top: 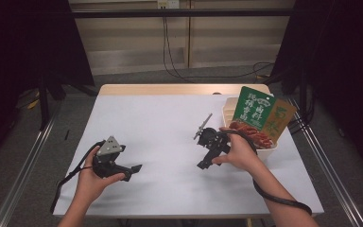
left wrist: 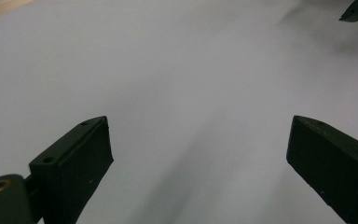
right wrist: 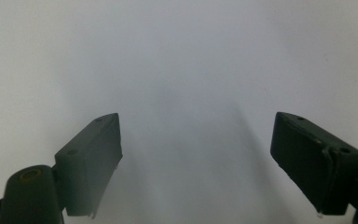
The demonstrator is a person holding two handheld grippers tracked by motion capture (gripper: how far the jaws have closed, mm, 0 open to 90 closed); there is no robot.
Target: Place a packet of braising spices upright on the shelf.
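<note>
High view: a table (top: 170, 123) with a white top takes up the middle of the scene, its pale wooden edge showing along the far side; grey floor surrounds it, dark curtains hang at both far corners, and black cables (top: 175, 71) trail over the floor beyond the far edge; metal rails run along the floor on either side. At the table's right edge stands a white tray (top: 264, 152) with divided compartments; two flat food pouches lean upright in it, a green pouch (top: 252, 111) in front with white characters and a picture of red food at its base, and an orange pouch (top: 283, 118) just behind it to the right; which compartment each sits in I cannot tell. The right hand (top: 238, 151) lies just beside the tray's near-left corner, holding the right gripper (top: 202, 163) low over the white surface; a thick black cable loops from it back past the forearm. The left hand (top: 92, 179) holds the left gripper (top: 134, 168) near the table's front-left, well apart from the tray, with its grey three-cornered plate (top: 111, 145) on top. Left gripper view: the two black jaws stand wide apart over bare white surface, nothing between them; a dark tip of the other gripper shows at the upper right corner. Right gripper view: its jaws are likewise spread wide over plain white, holding nothing.
</note>
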